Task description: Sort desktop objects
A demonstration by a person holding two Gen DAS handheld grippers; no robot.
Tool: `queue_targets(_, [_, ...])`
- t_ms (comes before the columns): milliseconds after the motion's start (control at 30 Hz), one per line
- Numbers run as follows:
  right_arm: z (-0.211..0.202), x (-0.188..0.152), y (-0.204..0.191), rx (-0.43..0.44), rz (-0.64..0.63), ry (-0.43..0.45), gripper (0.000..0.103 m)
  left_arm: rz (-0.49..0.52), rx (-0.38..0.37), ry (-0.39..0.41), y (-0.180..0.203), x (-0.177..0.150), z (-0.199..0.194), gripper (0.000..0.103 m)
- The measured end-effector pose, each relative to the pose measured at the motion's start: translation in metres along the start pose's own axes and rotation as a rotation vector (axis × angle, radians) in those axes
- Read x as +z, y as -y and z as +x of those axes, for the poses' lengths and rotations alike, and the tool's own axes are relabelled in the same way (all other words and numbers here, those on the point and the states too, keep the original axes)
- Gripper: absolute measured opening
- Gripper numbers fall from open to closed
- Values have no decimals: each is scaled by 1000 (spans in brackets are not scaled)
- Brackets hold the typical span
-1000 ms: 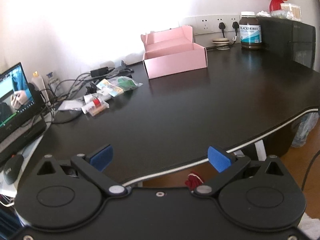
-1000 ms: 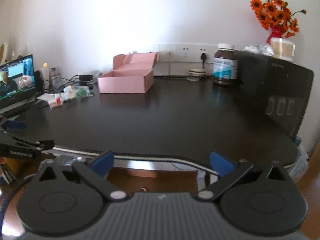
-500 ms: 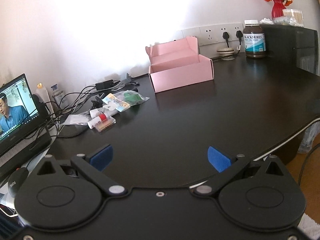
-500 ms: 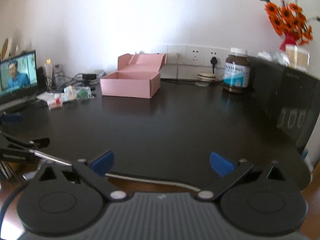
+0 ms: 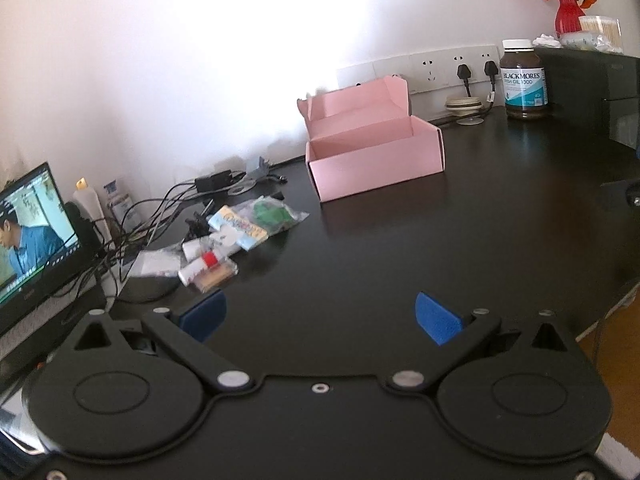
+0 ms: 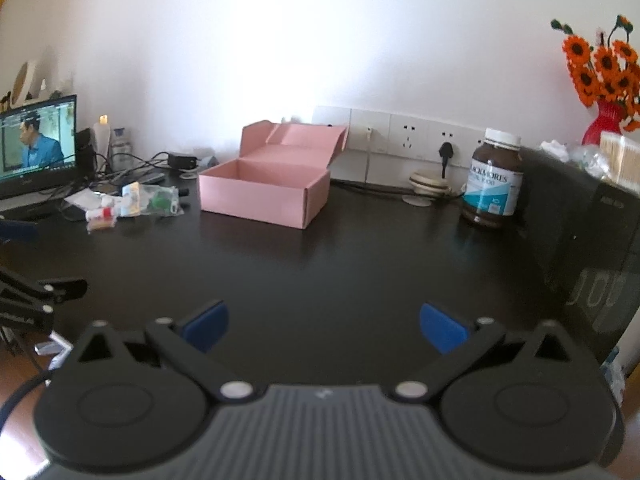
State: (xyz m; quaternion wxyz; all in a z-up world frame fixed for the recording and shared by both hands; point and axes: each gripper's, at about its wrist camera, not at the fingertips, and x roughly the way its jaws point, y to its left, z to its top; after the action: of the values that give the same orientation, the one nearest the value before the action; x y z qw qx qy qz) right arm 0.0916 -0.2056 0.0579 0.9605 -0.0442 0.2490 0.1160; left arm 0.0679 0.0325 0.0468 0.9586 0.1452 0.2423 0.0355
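An open, empty pink box stands at the back of the dark desk; it also shows in the right wrist view. A heap of small items lies left of it: clear bags, small white tubes with a red cap, a green packet; the heap shows in the right wrist view too. My left gripper is open and empty over the desk, just in front of the heap. My right gripper is open and empty over the desk's front part, well short of the box.
A brown supplement bottle stands at the back right beside a black cabinet with a red flower vase. A laptop, cables and wall sockets line the left and back. The left gripper's body shows at the right view's left edge.
Both grippers have moved forward from beyond the desk's front edge to over the desk. The heap and the pink box look closer. Both stay open.
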Motion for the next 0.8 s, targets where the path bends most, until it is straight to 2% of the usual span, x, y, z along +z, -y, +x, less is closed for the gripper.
queue_targets(167, [20, 6, 5, 15, 35, -20, 102, -10, -27, 1, -1, 11, 16, 103])
queue_targets(633, [64, 27, 15, 29, 20, -28, 102, -85, -144, -54, -20, 33, 63, 103])
queue_targets(800, [79, 34, 17, 37, 21, -28, 102, -72, -127, -19, -26, 39, 69, 103])
